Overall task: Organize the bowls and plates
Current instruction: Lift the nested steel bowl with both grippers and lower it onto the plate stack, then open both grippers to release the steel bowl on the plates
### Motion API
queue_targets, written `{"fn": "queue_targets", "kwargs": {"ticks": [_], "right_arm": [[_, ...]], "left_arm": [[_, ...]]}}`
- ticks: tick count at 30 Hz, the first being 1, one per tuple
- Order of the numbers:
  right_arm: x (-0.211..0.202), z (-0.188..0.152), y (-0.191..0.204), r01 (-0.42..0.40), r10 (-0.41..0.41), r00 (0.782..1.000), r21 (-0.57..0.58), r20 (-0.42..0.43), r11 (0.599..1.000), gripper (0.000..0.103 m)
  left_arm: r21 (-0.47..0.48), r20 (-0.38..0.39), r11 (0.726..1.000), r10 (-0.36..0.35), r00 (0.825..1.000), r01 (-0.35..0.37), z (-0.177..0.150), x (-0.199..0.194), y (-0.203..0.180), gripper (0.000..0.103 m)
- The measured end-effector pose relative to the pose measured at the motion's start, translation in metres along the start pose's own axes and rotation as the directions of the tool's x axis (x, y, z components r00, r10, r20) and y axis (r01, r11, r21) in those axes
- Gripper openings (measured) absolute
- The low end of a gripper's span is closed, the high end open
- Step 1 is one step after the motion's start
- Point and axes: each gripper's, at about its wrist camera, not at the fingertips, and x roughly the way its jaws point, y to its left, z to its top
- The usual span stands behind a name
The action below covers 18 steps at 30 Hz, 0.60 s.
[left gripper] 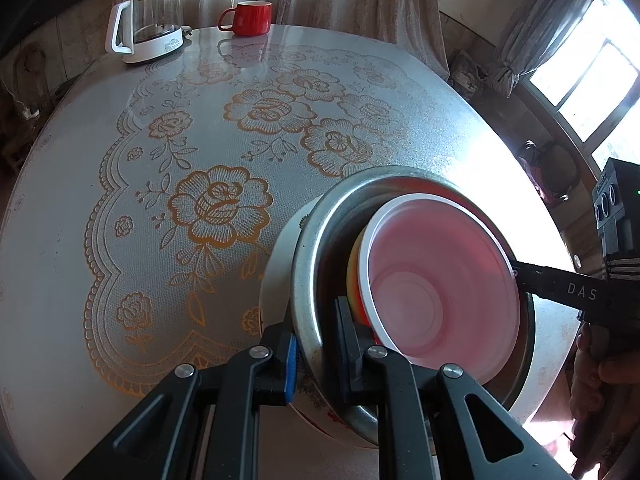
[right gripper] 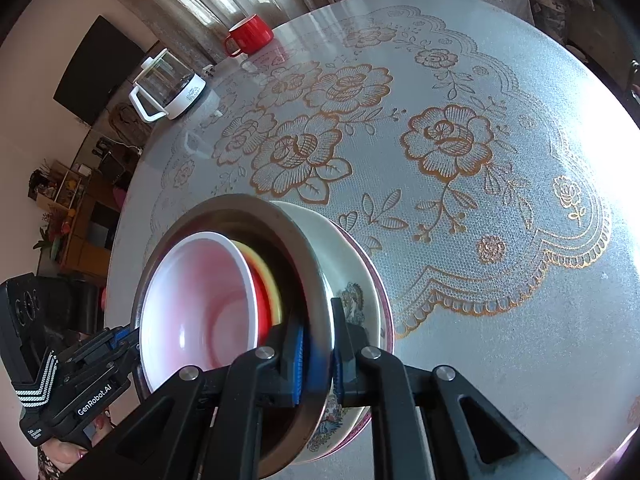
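A nested stack stands near the table's front edge. A steel bowl [left gripper: 312, 240] [right gripper: 316, 280] holds a yellow and red bowl [left gripper: 354, 276] [right gripper: 266, 280], with a pink, white-rimmed bowl [left gripper: 432, 272] [right gripper: 200, 300] on top. Under the steel bowl sits a white patterned bowl [left gripper: 276, 272] [right gripper: 352, 292] on a maroon-edged plate [right gripper: 384, 300]. My left gripper [left gripper: 316, 356] [right gripper: 128, 338] is shut on the steel rim, one finger inside and one outside. At the opposite side of the rim my right gripper [right gripper: 318, 360] [left gripper: 516, 276] is shut the same way.
The round table [left gripper: 200, 140] wears a lace-pattern cloth with gold flowers. A glass kettle on a white base [left gripper: 148, 20] [right gripper: 172, 88] and a red mug [left gripper: 250, 18] [right gripper: 250, 34] stand at the far edge. A hand [left gripper: 592, 380] holds the right gripper.
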Motion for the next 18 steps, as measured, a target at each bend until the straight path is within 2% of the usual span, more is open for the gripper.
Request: {"fn": "queue_targets", "kwargs": {"ticks": [11, 18], "right_arm": [[0.0070, -0.0006, -0.0020, 0.036, -0.035, 0.999, -0.011, 0.003, 0.999, 0.013], [0.0047, -0.0024, 0.0075, 0.105, -0.103, 0.994, -0.050, 0.033, 0.993, 0.017]], "left_arm": [[0.013, 0.011, 0.999, 0.031, 0.999, -0.031, -0.0056, 0.0056, -0.0030, 0.015], [0.034, 0.022, 0.998, 0.045, 0.999, -0.046, -0.0069, 0.0034, -0.0046, 0.017]]}}
